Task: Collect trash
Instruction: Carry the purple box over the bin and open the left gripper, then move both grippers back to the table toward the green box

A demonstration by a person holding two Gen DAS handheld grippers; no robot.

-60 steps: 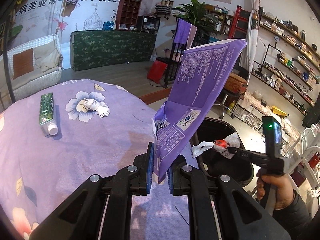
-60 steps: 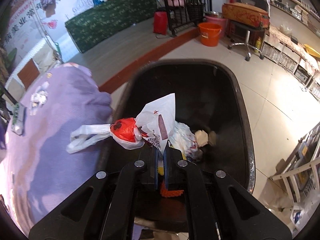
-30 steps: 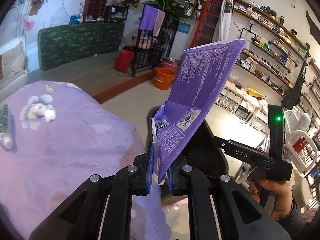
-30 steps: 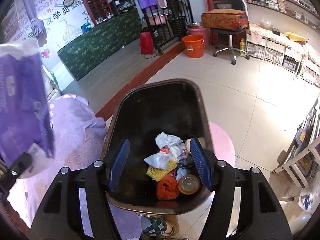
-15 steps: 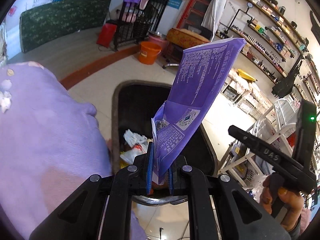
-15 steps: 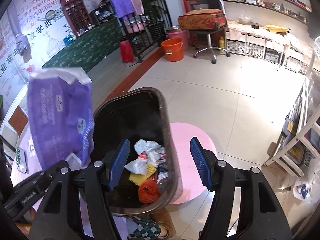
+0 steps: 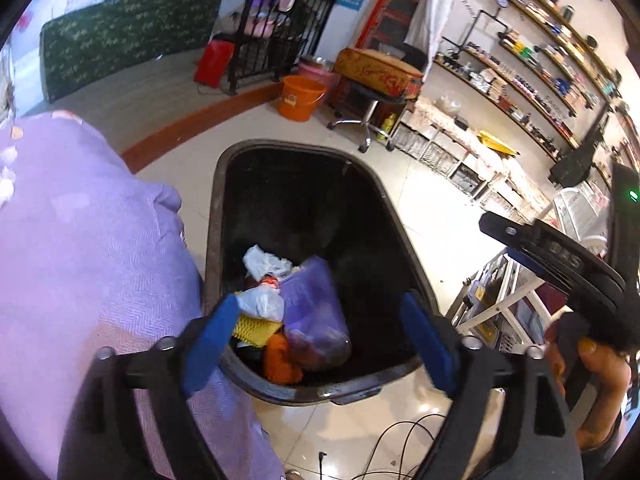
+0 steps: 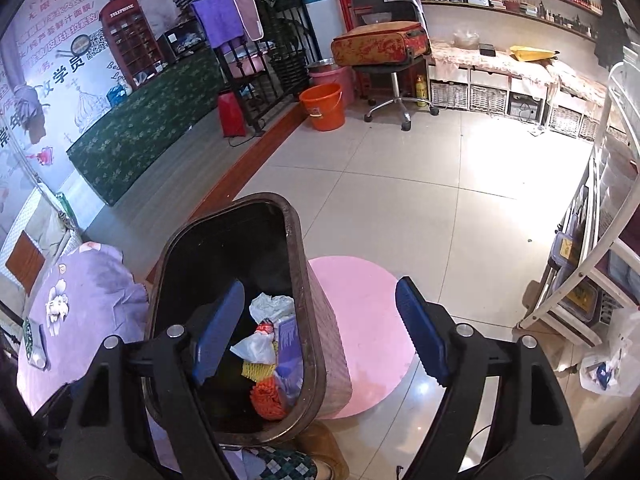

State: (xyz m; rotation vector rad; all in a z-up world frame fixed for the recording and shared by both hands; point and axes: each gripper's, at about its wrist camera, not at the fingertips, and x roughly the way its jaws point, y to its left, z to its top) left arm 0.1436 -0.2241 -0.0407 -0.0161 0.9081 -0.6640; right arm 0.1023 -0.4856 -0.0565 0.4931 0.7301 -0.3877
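So the drop step is wrapping up: the left gripper (image 7: 320,344) is hanging over the black bin (image 7: 256,384), its jaws having just been opening with nothing between them, and the purple packet (image 7: 312,312) is lying inside on the other trash. The right gripper (image 8: 320,332) is also spread wide, carrying nothing. Next is probably swinging back to the purple worktop (image 8: 96,280), where a green tube (image 8: 34,340) is waiting near its edge.

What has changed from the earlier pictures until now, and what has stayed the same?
The left gripper has just opened its jaws and let go of the purple package, which now lies in the black bin on the other trash. The right gripper opened further, empty. The bin stayed in its place.
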